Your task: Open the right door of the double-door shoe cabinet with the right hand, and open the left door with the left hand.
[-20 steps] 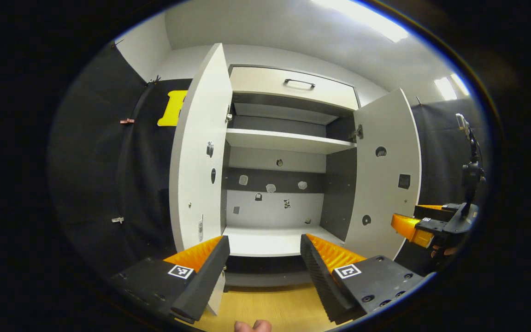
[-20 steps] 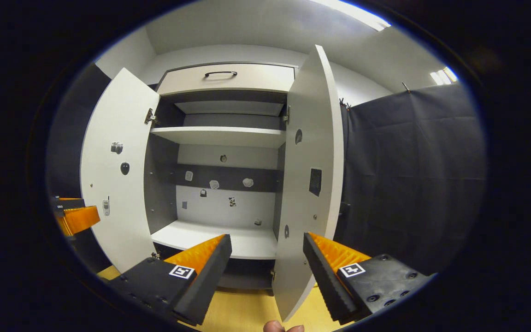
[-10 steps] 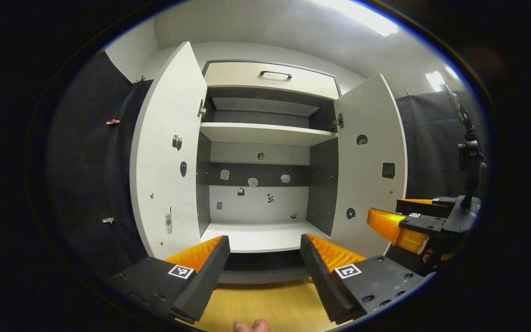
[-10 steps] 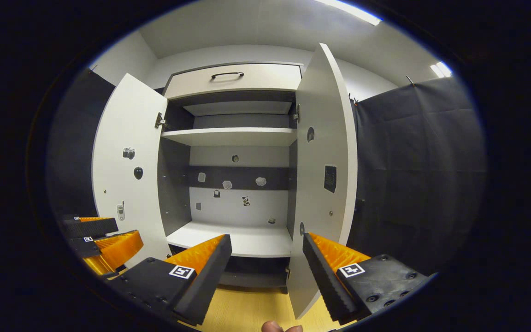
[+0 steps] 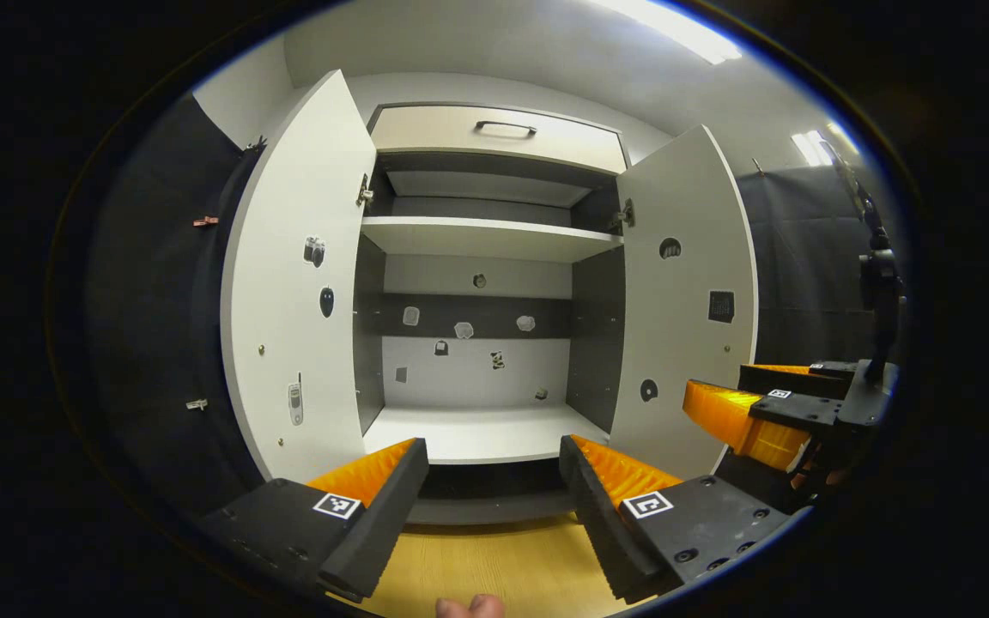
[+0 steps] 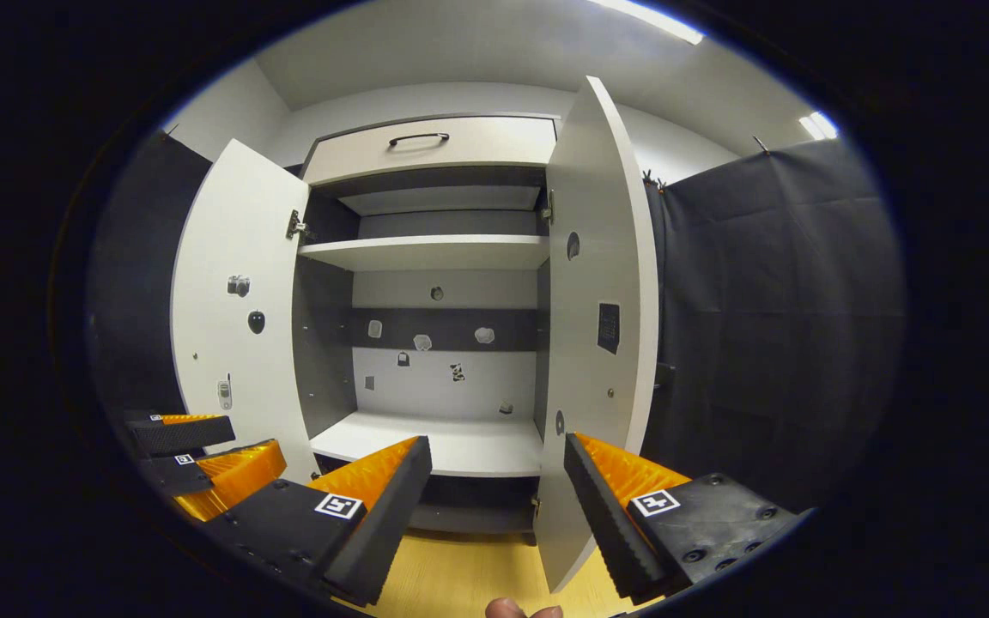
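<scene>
From the left gripper view I see the shoe cabinet [image 5: 482, 283] straight ahead with both doors swung out. The left door [image 5: 293, 283] stands wide open at the left, its inner face toward me with a few small stickers on it. The right door [image 5: 685, 300] is open too, angled outward on the other side. Between them sit an upper shelf [image 5: 486, 238] and a lower shelf [image 5: 477, 432], and above the opening a drawer [image 5: 494, 137] with a dark handle. My left hand-held gripper [image 5: 492, 485] has its fingers spread wide and nothing between them; it hangs in front of the cabinet over the wooden floor [image 5: 494, 566], touching neither door. Off to the right, near the right door's lower edge, I see the right hand-held gripper [image 5: 761, 403].

From the right gripper view the shoe cabinet [image 6: 443, 300] is again in front, the left door [image 6: 237, 318] wide open, the right door [image 6: 602, 326] nearly edge-on to me. My right hand-held gripper [image 6: 497, 489] is parted wide and empty; the right door's bottom corner shows between its fingers, farther off and not gripped. The left hand-held gripper [image 6: 203, 455] shows low at the left, just beside the left door.
</scene>
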The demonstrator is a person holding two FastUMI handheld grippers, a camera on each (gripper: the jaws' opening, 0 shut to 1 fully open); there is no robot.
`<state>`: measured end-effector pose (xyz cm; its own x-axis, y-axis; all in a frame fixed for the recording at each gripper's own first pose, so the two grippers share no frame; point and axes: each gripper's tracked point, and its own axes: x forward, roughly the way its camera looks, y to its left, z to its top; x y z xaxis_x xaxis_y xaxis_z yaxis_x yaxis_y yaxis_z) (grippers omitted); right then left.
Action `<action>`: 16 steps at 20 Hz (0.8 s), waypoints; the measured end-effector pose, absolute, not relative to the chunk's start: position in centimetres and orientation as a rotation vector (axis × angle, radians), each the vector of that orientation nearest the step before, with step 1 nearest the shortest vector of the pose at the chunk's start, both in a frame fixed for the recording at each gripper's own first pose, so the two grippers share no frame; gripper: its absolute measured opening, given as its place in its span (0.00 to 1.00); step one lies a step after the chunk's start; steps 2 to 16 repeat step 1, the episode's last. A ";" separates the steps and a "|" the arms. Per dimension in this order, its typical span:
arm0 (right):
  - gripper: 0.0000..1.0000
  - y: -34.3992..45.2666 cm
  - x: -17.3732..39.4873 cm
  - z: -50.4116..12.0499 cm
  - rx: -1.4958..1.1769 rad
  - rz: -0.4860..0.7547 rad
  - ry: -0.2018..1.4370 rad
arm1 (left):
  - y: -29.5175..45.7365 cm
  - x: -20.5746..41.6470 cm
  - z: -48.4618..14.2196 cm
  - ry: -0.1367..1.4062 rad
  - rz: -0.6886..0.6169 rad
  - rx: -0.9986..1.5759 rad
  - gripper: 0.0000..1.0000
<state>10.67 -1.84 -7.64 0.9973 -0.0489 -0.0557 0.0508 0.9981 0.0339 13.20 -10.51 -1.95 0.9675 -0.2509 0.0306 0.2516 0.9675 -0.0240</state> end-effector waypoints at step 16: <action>0.98 -1.9 10.6 -7.6 0.038 -0.050 0.054 | -10.6 13.3 -1.9 -0.029 -0.256 -0.029 0.95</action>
